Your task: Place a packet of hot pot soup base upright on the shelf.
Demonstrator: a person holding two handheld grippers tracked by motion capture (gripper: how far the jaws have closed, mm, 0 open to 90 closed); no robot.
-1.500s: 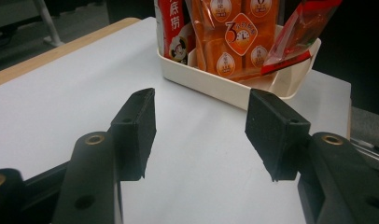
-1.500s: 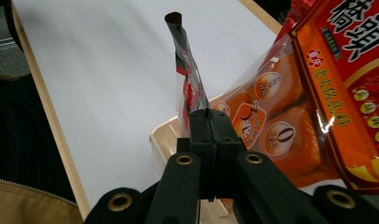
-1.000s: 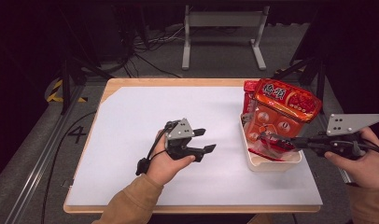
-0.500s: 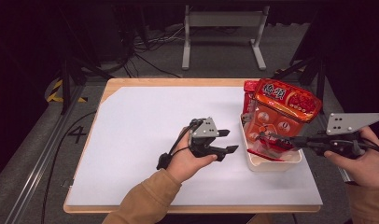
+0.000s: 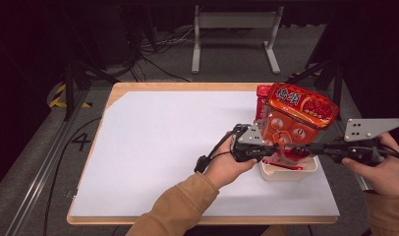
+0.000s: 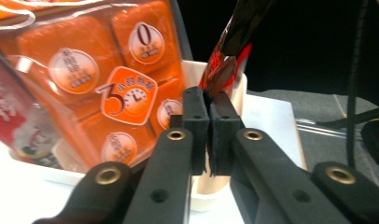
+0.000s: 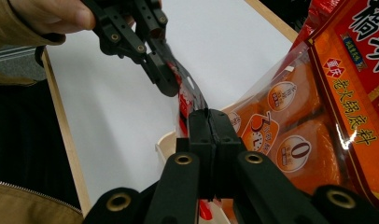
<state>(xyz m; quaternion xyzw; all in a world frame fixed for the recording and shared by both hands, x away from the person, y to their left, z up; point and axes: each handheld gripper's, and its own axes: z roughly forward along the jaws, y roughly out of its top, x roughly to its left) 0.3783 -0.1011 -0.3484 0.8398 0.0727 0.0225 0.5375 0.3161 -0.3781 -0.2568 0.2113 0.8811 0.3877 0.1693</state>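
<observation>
An orange-red noodle multipack (image 5: 296, 110) stands tilted in a white bin (image 5: 286, 172) at the table's right. My left gripper (image 5: 267, 150) is at the bin's left side, shut on the pack's thin red film edge (image 6: 220, 70). From the right, my right gripper (image 5: 298, 147) is shut on the same film edge (image 7: 185, 100). In the right gripper view the left gripper (image 7: 165, 77) pinches the film just beyond my own shut jaws (image 7: 208, 126). The left gripper view has the pack (image 6: 108, 84) close on the left.
A white sheet (image 5: 163, 142) covers the wooden table (image 5: 187, 86). The bin sits near the table's right edge. On the floor behind are cables and a metal stand (image 5: 234, 34). A rail (image 5: 45, 162) runs along the left.
My left gripper has moved right from the middle of the table to the bin and shut on the pack's film edge. The right gripper has held its place.
</observation>
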